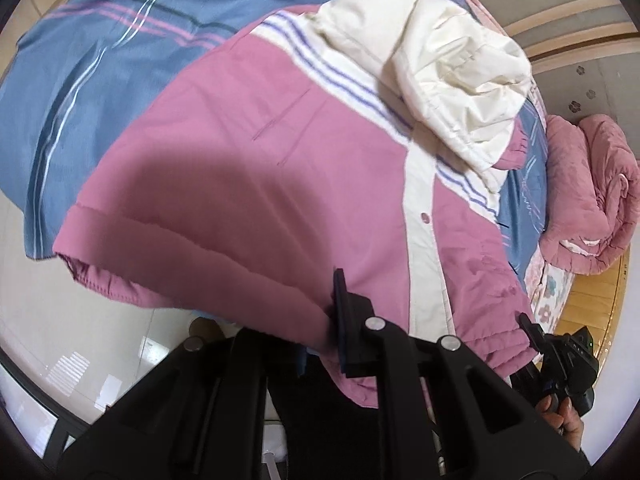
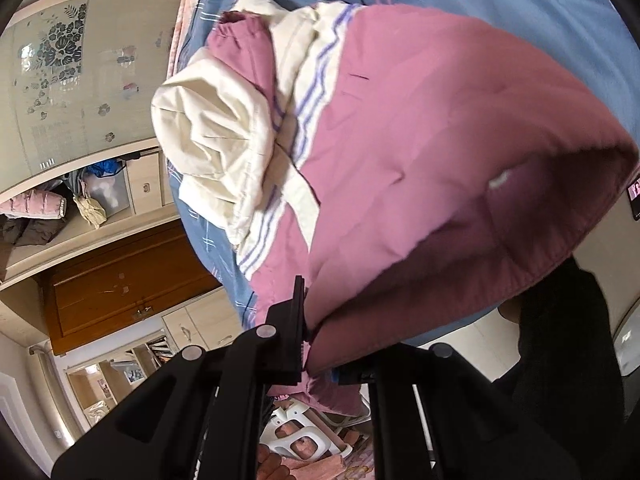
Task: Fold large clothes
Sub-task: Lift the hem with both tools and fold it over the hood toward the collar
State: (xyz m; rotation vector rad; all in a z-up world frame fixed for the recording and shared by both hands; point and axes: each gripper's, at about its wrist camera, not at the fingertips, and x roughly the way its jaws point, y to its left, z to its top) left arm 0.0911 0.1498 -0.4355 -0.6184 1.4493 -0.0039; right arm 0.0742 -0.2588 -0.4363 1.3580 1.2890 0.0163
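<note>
A pink padded jacket (image 1: 248, 168) with a cream placket, purple stripes and a cream hood (image 1: 448, 76) lies on a bed with a blue striped sheet (image 1: 100, 60). My left gripper (image 1: 320, 320) is shut on the jacket's bottom hem, which drapes over one finger. My right gripper (image 1: 532, 332) shows at the right of the left wrist view, gripping the hem's other end. In the right wrist view the jacket (image 2: 420, 160) fills the middle and my right gripper (image 2: 316, 328) is shut on its hem; the hood (image 2: 212, 136) lies to the left.
A folded pink quilt (image 1: 592, 200) lies at the bed's far right. Pale floor tiles (image 1: 60, 320) lie below the bed edge. In the right wrist view a wardrobe (image 2: 80, 80), shelves with clothes (image 2: 48, 216) and a brown wooden cabinet (image 2: 120, 280) stand to the left.
</note>
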